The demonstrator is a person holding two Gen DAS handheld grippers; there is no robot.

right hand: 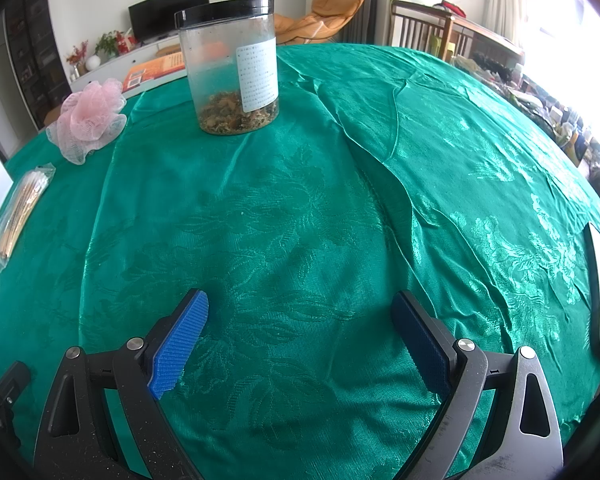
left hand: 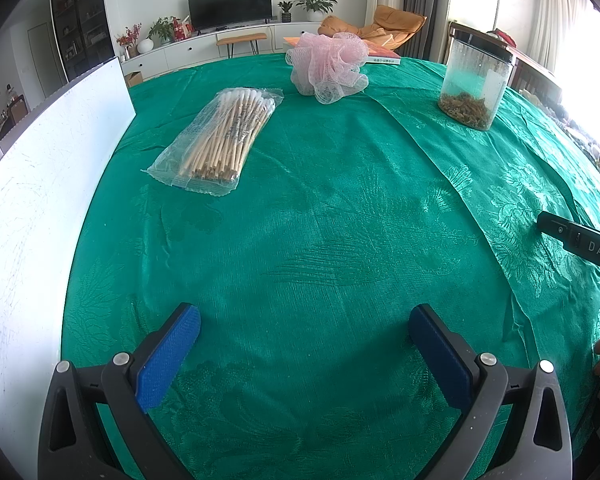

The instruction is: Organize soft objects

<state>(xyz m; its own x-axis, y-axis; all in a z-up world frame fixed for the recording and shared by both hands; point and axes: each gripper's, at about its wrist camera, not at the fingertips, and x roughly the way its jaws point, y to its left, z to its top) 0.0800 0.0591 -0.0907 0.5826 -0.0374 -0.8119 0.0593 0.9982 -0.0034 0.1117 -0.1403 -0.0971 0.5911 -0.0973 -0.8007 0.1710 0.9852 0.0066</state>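
A: Run me across the table, left to right.

B: In the left wrist view, a white board (left hand: 40,184) stands along the edge at nine o'clock. Next, at about eleven, the swab bag (left hand: 216,140) lies flat on the green cloth (left hand: 320,220). At twelve sits the pink loofah (left hand: 328,66), with a book (left hand: 384,58) just behind it. At one o'clock stands the jar (left hand: 476,80), lid on, dried bits at its bottom.

A: And the grippers?

B: The left gripper (left hand: 304,332) is spread wide with nothing between its pads, low at six o'clock over bare cloth. The right gripper (right hand: 300,320) is likewise spread and holds nothing. From its camera the jar is at eleven, the loofah at ten, the bag at nine by the frame's edge.

A: So how far along are we?

B: As I judge it, barely begun. The loofah and the bag lie well apart, neither gathered nor touched by any pad. No bin or tray shows in either view, so I cannot tell where they should go.

A: What is left?

B: Nearly all of it: likely picking up the loofah, perhaps the bag too, and placing them together. The left gripper looks nearer the bag.
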